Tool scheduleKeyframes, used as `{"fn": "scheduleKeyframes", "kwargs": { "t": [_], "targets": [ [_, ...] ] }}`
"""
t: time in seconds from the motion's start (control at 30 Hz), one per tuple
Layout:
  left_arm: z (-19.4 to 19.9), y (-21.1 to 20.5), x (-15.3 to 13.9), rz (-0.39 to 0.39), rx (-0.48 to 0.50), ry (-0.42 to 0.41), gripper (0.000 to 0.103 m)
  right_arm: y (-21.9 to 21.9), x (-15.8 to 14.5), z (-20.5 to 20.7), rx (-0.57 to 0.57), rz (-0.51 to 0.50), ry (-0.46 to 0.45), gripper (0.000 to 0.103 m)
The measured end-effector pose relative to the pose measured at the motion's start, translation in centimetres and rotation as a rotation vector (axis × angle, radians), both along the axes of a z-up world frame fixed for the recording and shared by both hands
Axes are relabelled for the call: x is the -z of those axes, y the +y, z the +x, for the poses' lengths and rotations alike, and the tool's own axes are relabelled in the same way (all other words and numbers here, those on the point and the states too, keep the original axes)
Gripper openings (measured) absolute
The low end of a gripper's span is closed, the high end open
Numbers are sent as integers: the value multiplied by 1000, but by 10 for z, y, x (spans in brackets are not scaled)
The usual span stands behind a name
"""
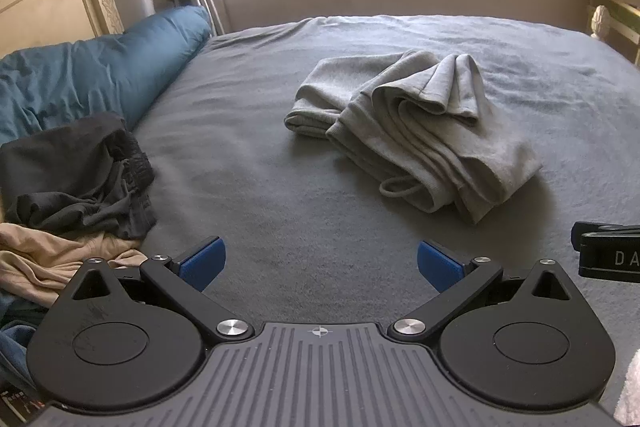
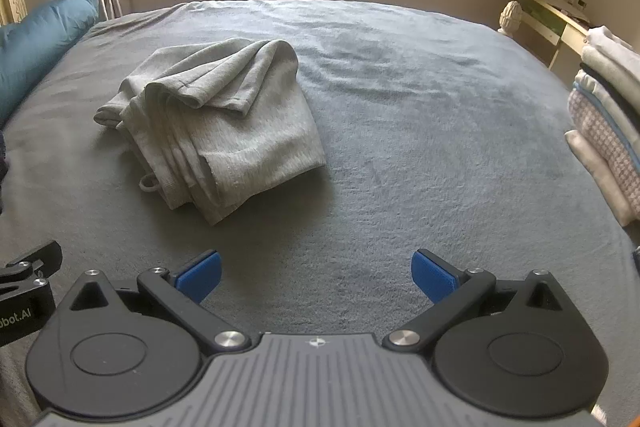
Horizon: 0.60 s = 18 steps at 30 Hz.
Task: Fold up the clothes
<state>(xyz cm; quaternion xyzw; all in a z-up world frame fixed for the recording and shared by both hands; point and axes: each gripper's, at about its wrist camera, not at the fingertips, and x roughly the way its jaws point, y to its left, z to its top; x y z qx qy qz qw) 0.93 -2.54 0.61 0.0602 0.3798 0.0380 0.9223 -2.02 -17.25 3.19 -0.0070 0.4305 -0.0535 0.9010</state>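
From the left wrist camera, the left gripper (image 1: pixel 320 265) hangs low over the grey bedsheet (image 1: pixel 248 155) with its blue pads (image 1: pixel 202 263) spread wide and nothing between them. Ahead of it and a little to its right lies a light grey sweatshirt-knit garment (image 1: pixel 420 135), loosely folded into a thick bundle. Its long axis runs diagonally, from the far left corner down to the near right; the stacked fold edges face the gripper, and a loop of drawstring (image 1: pixel 396 187) pokes out of the near edge. A ribbed hem flap lies turned over on top at the far end. To the gripper's left sits a heap of unfolded clothes (image 1: pixel 76 179), dark grey on top of beige, with a teal duvet (image 1: pixel 100 75) beyond it. The black body of the other gripper shows at the right edge.

From the right wrist camera, the right gripper (image 2: pixel 316 275) also floats above the bedsheet (image 2: pixel 420 131), pads (image 2: pixel 434 275) wide apart and empty. The grey garment (image 2: pixel 224 123) lies ahead and to its left, well apart from the fingers, thick fold edges pointing near-left. At the gripper's far right stands a stack of folded laundry (image 2: pixel 604 131).
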Motion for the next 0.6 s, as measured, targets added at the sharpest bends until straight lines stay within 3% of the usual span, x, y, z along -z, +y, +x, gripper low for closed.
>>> {"fn": "scheduleKeyframes", "kwargs": {
  "t": [0.37, 0.6],
  "targets": [
    [1, 0, 4, -3, 4, 6, 103, -3, 2, 3, 3, 4, -1, 103],
    [14, -3, 8, 13, 72, -11, 103, -7, 0, 8, -25, -11, -35, 103]
  ]
}}
